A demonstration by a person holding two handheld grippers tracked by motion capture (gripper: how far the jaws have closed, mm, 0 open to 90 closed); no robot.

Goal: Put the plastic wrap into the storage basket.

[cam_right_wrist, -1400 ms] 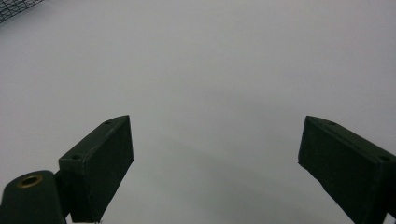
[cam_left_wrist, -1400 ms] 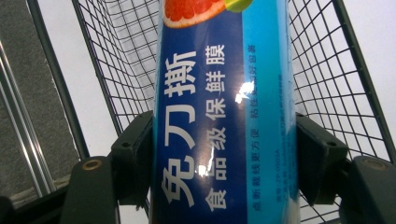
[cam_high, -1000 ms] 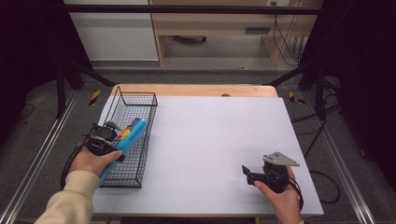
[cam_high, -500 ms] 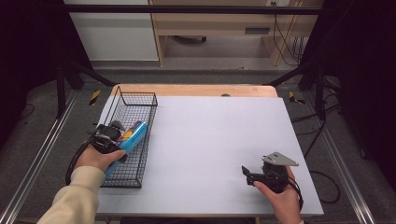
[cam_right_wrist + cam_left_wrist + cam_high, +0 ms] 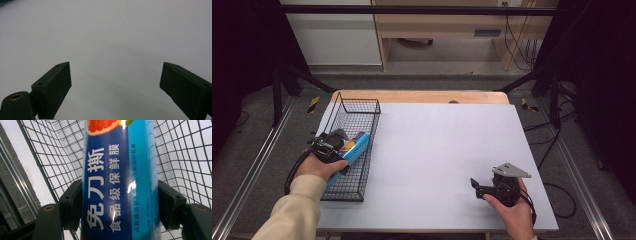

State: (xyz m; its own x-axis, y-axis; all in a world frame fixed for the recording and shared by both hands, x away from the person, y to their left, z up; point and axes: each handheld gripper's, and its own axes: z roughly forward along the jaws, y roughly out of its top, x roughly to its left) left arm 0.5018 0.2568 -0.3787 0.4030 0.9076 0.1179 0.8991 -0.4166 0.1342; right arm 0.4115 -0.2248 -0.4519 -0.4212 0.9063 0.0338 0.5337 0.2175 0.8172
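A blue roll of cling film (image 5: 120, 185) with white Chinese lettering and a grapefruit picture runs up the left gripper view, both black jaws pressed against its sides. In the high view the same blue roll (image 5: 354, 147) lies slanted over the black wire basket (image 5: 362, 107) at the table's left, with my left gripper (image 5: 337, 145) shut on it. My right gripper (image 5: 474, 186) rests low on the white table (image 5: 437, 145) near the front right, pointing left. In the right gripper view my right gripper (image 5: 115, 87) stands open with only bare table between its jaws.
The basket's mesh walls (image 5: 190, 157) surround the roll on both sides. A wooden strip (image 5: 422, 96) edges the far side of the table. Metal rails (image 5: 247, 175) and dark stands flank the table; a cable (image 5: 562, 200) trails off the right edge.
The left hand and the roll have shifted slightly toward the near end of the basket. The right hand has stayed put.
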